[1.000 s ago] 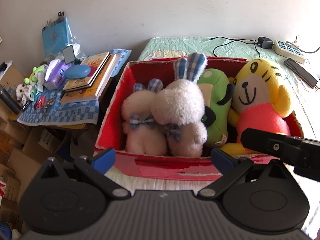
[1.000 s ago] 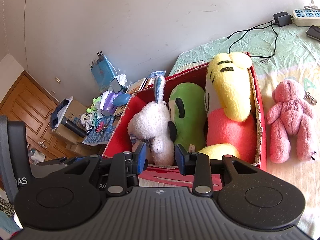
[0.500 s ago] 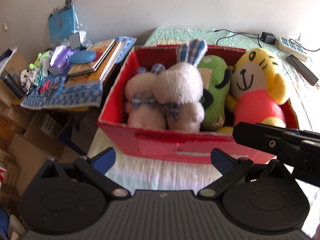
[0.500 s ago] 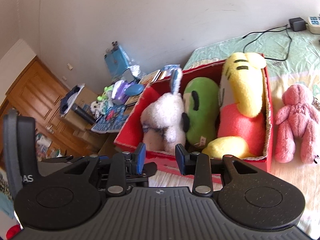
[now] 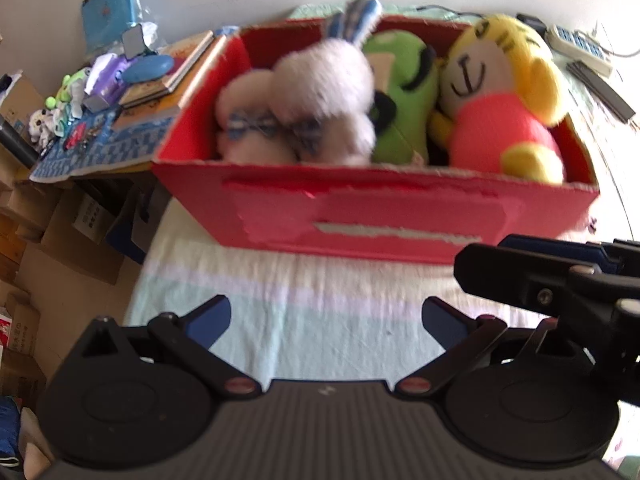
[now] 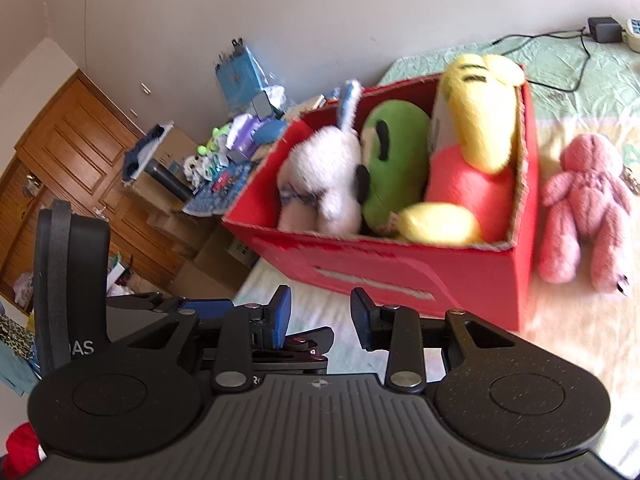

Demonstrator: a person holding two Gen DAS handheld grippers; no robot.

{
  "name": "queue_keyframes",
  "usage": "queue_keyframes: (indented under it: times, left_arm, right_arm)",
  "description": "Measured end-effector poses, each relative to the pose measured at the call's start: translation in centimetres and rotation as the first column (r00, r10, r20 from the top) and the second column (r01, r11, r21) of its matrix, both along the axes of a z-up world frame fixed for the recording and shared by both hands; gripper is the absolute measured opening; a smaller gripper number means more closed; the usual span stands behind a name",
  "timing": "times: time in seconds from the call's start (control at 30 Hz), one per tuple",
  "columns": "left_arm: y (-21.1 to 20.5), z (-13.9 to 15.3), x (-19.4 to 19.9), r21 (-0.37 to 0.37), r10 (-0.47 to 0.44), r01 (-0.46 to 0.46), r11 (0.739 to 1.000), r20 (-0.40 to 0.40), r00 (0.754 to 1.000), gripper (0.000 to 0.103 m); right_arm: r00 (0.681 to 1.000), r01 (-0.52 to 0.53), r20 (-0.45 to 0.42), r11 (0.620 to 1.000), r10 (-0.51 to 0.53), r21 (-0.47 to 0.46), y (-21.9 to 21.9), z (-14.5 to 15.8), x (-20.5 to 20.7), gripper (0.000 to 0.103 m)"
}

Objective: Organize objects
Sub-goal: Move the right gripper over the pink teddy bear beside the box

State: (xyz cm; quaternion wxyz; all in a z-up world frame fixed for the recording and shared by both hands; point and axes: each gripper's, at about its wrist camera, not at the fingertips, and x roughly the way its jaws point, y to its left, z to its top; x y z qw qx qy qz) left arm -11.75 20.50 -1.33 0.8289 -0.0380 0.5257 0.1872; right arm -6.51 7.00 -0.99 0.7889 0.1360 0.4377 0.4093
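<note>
A red cardboard box stands on the bed. It holds a white rabbit plush, a green plush and a yellow tiger plush in a pink shirt. A pink teddy bear lies on the sheet just right of the box. My left gripper hangs wide open over bare sheet in front of the box. My right gripper is beside it, jaws a narrow gap apart and nothing between them. Neither touches the box.
Left of the bed, a low table carries books, small toys and a blue bag. Cardboard boxes sit on the floor below it. A power strip, a cable and a remote lie on the bed behind the box. A wooden door is at far left.
Both grippers have drawn back from the box, the left one also tipping downward, so more sheet shows before it. The jaws' openings look unchanged. The toys have not moved.
</note>
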Motion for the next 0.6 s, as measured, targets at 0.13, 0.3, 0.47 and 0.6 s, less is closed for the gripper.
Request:
queue_keyframes:
  times: [0.13, 0.3, 0.47, 0.6]
  left_arm:
    - [-1.4, -1.0, 0.3, -0.007, -0.029, 0.029, 1.0, -0.024, 0.999, 0.101]
    - [-3.7, -2.0, 0.9, -0.002, -0.09, 0.09, 0.996, -0.041, 0.995, 0.101]
    - [-5.9, -3.1, 1.9, -0.02, -0.154, 0.153, 0.988, -0.055, 0.987, 0.101]
    - [-8.1, -3.7, 2.7, -0.031, -0.218, 0.217, 0.976, -0.054, 0.974, 0.101]
  right_arm:
    - [1.0, 0.012, -0.021, 1.0, -0.012, -0.017, -1.3, -0.9, -0.2, 0.037]
    - [0.998, 0.032, -0.047, 0.999, -0.034, -0.043, -2.9, -1.8, -0.2, 0.037]
    - [0.994, 0.067, -0.079, 0.996, -0.072, -0.065, -5.1, -2.9, -0.1, 0.039]
    - [0.988, 0.106, -0.107, 0.992, -0.113, -0.075, -7.3, -3.8, 0.2, 0.039]
